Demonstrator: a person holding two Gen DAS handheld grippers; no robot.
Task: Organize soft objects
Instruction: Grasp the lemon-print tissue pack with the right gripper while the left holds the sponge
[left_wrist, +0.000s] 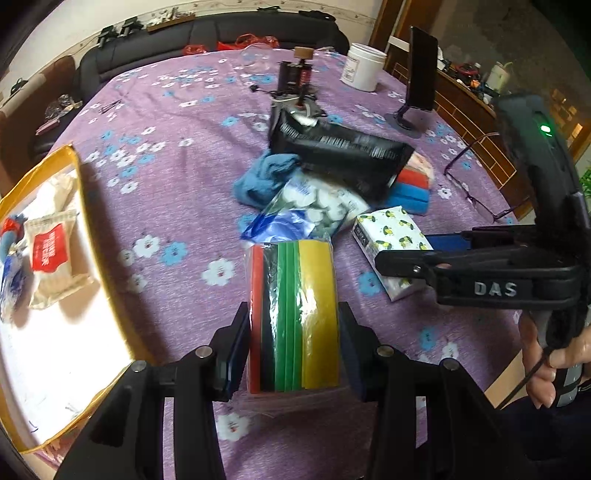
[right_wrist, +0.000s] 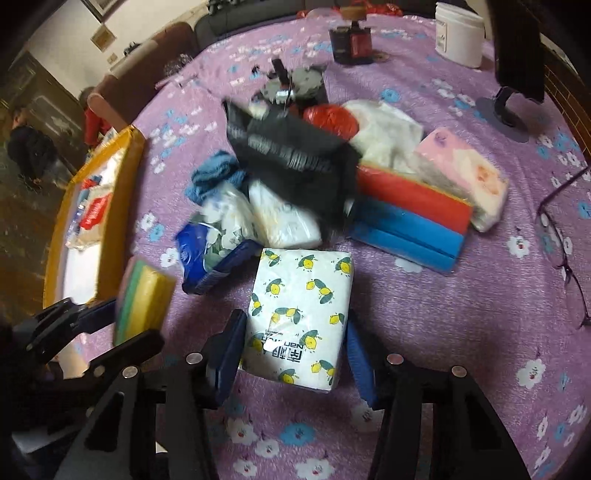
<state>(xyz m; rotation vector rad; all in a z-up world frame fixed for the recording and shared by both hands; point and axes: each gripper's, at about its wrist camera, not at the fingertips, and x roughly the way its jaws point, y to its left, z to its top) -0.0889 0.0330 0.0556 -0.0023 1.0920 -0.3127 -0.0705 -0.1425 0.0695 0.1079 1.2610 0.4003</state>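
from the left wrist we see a yellow-rimmed tray at the left edge of the purple flowered tablecloth; in it lie a beige packet with a red label and some blue and red bits we cannot make out. the left gripper is clamped on a wrapped pack of coloured sponges (red, green and yellow layers), pads pressing both sides, near the tray. beyond it sits the pile: a black bag, a blue cloth, a bag of white pieces.

from the right wrist we see the same tray at left. the right gripper straddles a lemon-print tissue pack lying on the cloth in front of the pile; its jaws stand partly open, one finger on each side, and whether the pads press we cannot tell.
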